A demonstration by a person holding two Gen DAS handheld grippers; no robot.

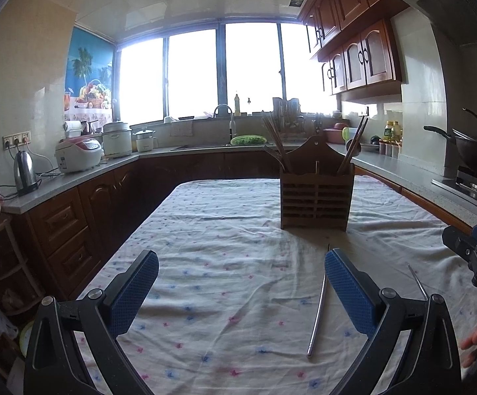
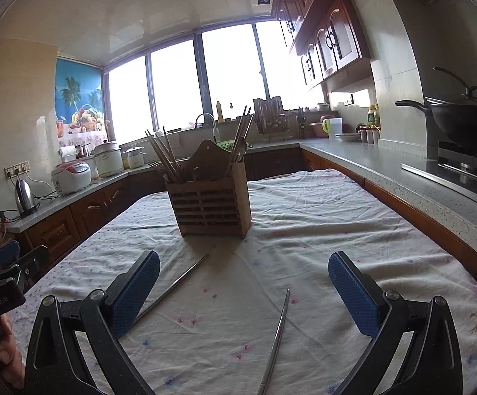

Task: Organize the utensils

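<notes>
Two metal chopsticks [image 2: 276, 339] [image 2: 172, 288] flat on floral tablecloth [image 2: 337, 217], well apart, long axes running toward wooden holder [image 2: 210, 202], tips converging near it. One holder upright mid-table, chopstick bundles [image 2: 162, 153] leaning in outer compartments. Left gripper [image 1: 241, 291] and right gripper [image 2: 243, 291] both spread wide, empty, above cloth.

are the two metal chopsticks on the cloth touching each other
Apart. The right wrist view shows bare cloth between the left chopstick and the right chopstick.
</notes>
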